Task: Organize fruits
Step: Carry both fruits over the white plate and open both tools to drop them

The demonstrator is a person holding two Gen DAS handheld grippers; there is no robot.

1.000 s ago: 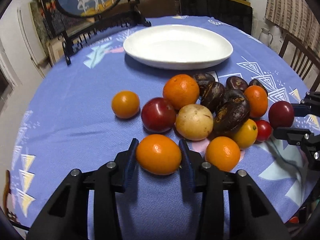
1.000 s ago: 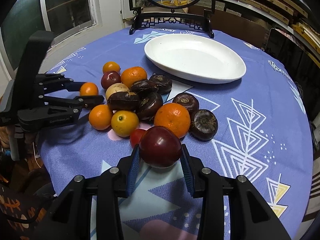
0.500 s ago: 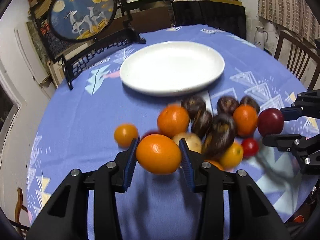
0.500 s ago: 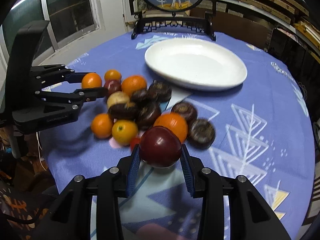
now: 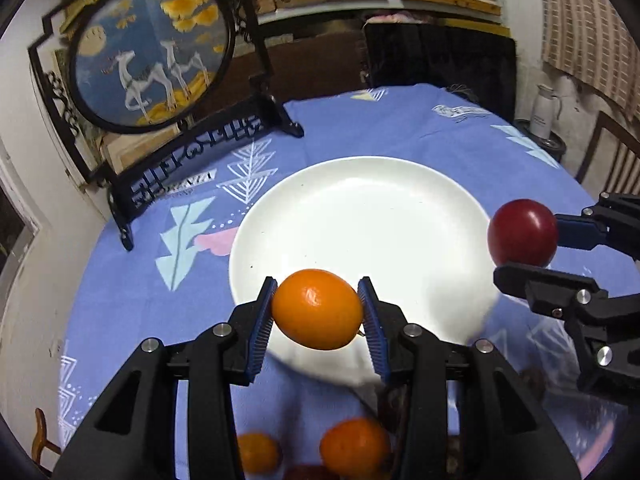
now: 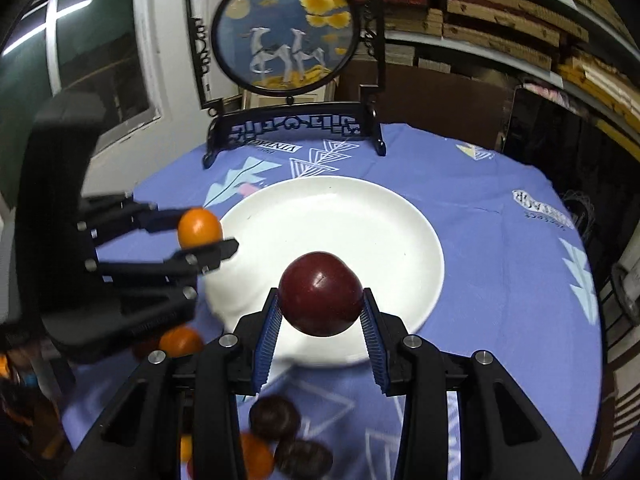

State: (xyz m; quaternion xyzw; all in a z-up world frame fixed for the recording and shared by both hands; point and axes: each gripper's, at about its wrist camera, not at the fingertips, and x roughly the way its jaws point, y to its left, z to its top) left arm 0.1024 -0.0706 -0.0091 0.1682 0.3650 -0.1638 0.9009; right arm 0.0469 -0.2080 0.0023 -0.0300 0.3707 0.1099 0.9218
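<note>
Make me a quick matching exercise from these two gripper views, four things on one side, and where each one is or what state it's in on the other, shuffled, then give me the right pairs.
Things:
1. orange fruit
2. dark red fruit
3. white plate
4. round deer picture

Places or states:
A. lying on the blue tablecloth, nothing on it
B. clamped in the left gripper
C. standing upright in a black frame at the far edge of the table
D. clamped in the right gripper

Pairs: 1-B, 2-D, 3-A, 4-C
</note>
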